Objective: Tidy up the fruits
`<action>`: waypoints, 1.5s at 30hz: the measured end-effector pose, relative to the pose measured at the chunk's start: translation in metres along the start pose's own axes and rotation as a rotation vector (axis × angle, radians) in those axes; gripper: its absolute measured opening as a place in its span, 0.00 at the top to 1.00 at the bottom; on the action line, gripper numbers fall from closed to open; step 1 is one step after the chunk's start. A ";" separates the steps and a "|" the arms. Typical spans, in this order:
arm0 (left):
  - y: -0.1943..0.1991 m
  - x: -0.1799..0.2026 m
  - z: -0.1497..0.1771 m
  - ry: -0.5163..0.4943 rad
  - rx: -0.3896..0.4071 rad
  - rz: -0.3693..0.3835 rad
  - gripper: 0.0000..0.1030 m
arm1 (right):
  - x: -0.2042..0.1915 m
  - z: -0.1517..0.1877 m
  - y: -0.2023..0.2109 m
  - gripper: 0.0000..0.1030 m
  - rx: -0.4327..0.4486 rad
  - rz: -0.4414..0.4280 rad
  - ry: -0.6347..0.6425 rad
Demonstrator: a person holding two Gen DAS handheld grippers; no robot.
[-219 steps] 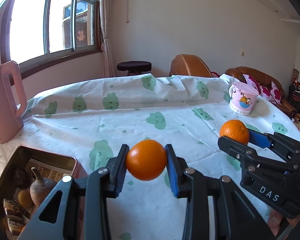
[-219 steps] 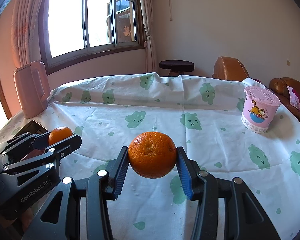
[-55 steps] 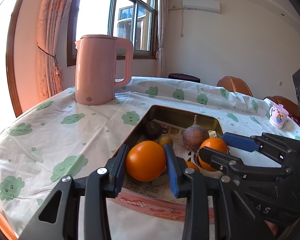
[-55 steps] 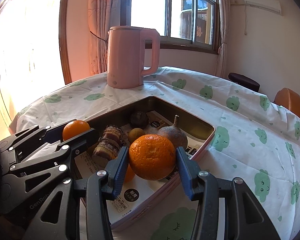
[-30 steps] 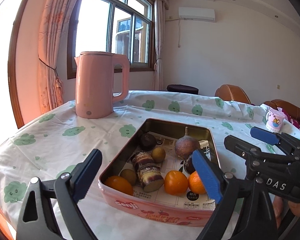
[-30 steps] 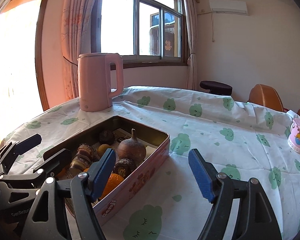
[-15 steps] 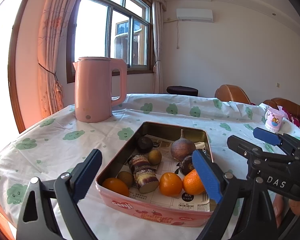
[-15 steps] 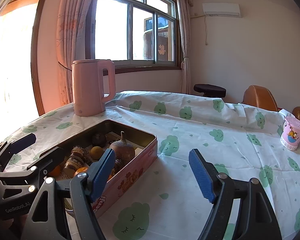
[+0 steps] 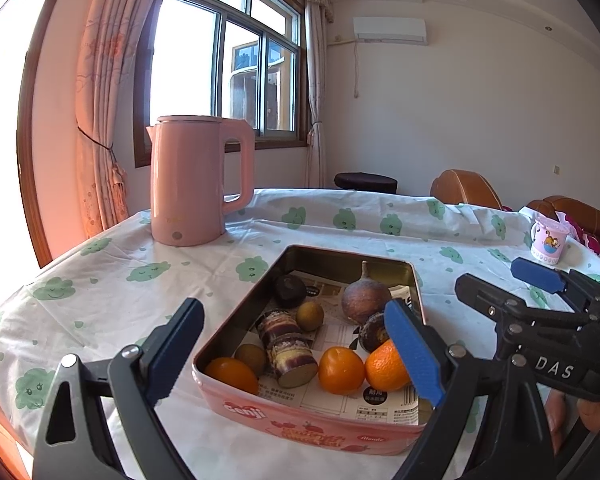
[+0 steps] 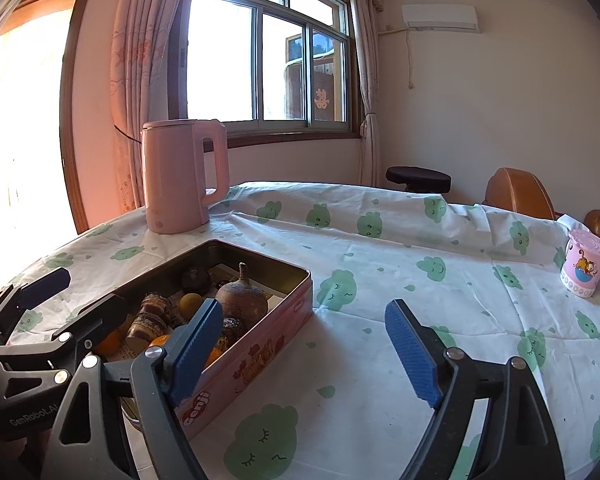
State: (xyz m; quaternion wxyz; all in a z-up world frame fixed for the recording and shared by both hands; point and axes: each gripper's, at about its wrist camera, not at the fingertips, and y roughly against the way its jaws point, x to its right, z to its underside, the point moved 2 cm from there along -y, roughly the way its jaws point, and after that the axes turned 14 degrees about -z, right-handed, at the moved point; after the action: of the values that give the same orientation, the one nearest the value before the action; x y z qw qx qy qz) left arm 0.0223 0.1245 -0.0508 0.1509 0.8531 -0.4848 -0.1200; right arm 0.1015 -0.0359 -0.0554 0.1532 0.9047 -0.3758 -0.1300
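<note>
Both claws are held wide apart and empty: the left gripper (image 9: pixel 296 356) is poised just short of the pink tin (image 9: pixel 320 424), where the oranges (image 9: pixel 342 370) are laid among other fruit, while the right gripper (image 10: pixel 306 354), whose jaws have just been opening, is kept right of the tin over the tablecloth (image 10: pixel 420 288)

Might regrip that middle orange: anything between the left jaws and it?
Nothing visible. The left gripper is open above the tin's near end, and the orange lies uncovered, cane left, another orange right.
</note>
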 end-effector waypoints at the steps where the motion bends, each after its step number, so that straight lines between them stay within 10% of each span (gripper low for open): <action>1: 0.000 0.000 0.000 0.000 0.000 0.000 0.09 | 0.001 0.000 0.000 0.16 0.001 0.000 -0.003; 45: 0.010 0.006 -0.006 -0.014 0.026 -0.008 0.00 | 0.010 0.000 0.006 0.14 0.033 0.021 -0.054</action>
State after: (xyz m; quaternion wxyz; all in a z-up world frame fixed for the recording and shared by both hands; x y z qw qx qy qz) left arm 0.0197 0.1159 -0.0418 0.1358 0.8562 -0.4839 -0.1201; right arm 0.1045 -0.0475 -0.0541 0.1296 0.8993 -0.3911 -0.1464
